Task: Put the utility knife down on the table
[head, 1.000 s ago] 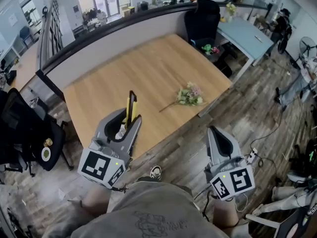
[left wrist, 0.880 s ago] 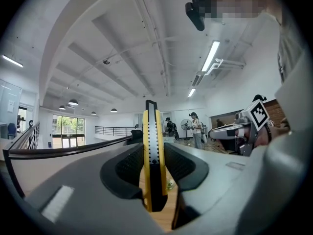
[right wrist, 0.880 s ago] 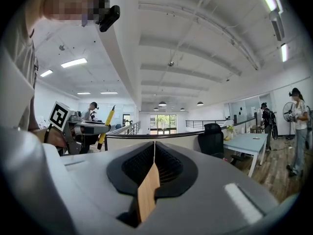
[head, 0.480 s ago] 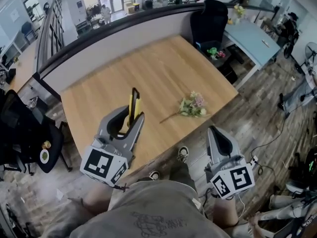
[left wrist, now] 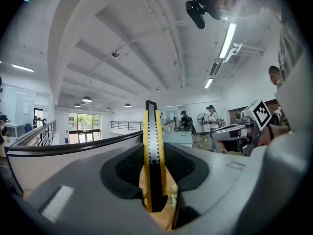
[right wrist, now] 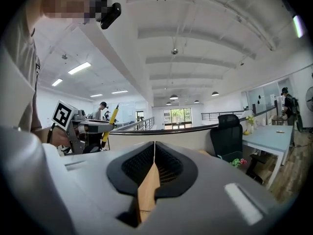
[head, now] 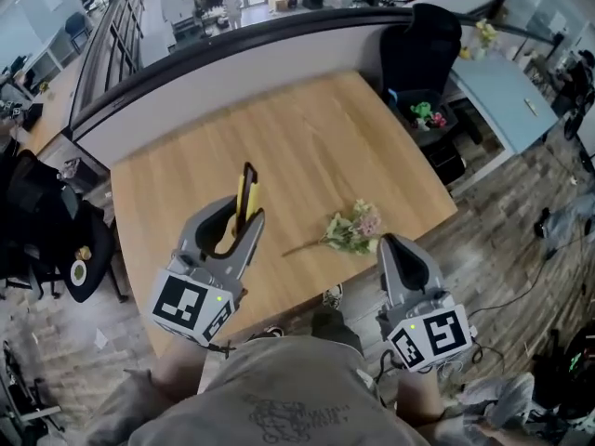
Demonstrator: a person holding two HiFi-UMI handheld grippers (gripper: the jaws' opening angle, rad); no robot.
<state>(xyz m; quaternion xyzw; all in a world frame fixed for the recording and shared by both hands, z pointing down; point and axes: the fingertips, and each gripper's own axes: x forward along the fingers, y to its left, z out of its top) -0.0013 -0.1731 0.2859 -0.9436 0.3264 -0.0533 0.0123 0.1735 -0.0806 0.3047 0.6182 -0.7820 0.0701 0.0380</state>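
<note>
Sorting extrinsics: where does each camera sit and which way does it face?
Head view: on the person's head, steeply down at the table; shows left gripper, right gripper, torso.
Left gripper view: on the left gripper, along its jaws, tilted toward the ceiling; jaws clamp the utility knife.
Right gripper view: on the right gripper, along its shut, empty jaws toward the black chair; shirt at left.
Shared: each gripper view shows the other gripper; all three show the knife.

I see a light wooden rectangular tabletop (head: pixel 307 137) below and ahead of the left gripper (head: pixel 244 214). On it: a small bouquet of pale pink flowers on green stems (head: pixel 351 232), just ahead-left of the right gripper (head: pixel 392 245).
</note>
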